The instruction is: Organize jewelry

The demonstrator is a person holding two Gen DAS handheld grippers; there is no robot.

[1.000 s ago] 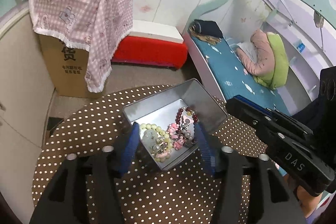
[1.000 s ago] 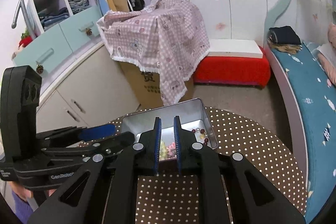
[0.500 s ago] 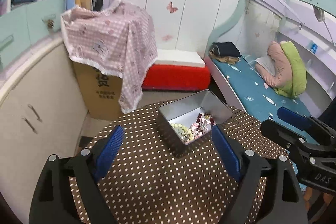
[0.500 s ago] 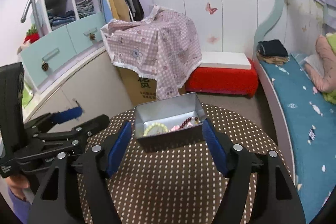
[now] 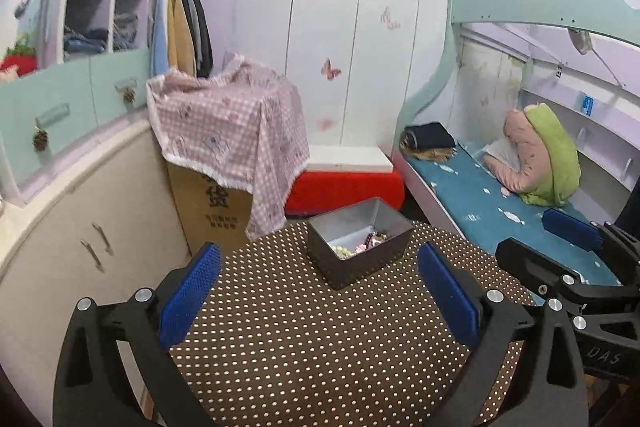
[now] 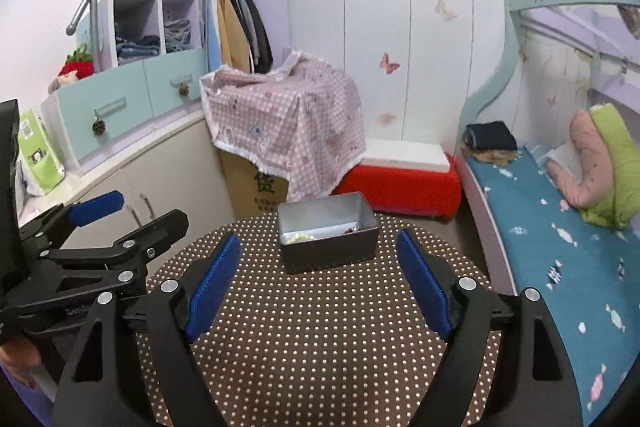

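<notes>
A grey metal tin (image 5: 362,261) (image 6: 328,251) stands at the far side of a round table with a brown polka-dot cloth (image 5: 312,347) (image 6: 320,327). Bead bracelets and small jewelry (image 5: 360,245) (image 6: 304,237) lie inside it. My left gripper (image 5: 316,291) is open and empty, held back from the tin above the cloth. My right gripper (image 6: 320,283) is open and empty too, also short of the tin. Each gripper shows at the side of the other's view, the right one (image 5: 568,255) and the left one (image 6: 100,227).
A cardboard box under a pink checked cloth (image 5: 228,131) and a red and white bench (image 5: 344,183) stand behind the table. A bunk bed with a blue mattress (image 5: 492,195) is on the right. Cupboards (image 5: 80,219) run along the left.
Both grippers have pulled back and up from the tin. The right gripper went from shut over the tin to wide open. The left gripper has opened wider. The jewelry stays in the tin.
</notes>
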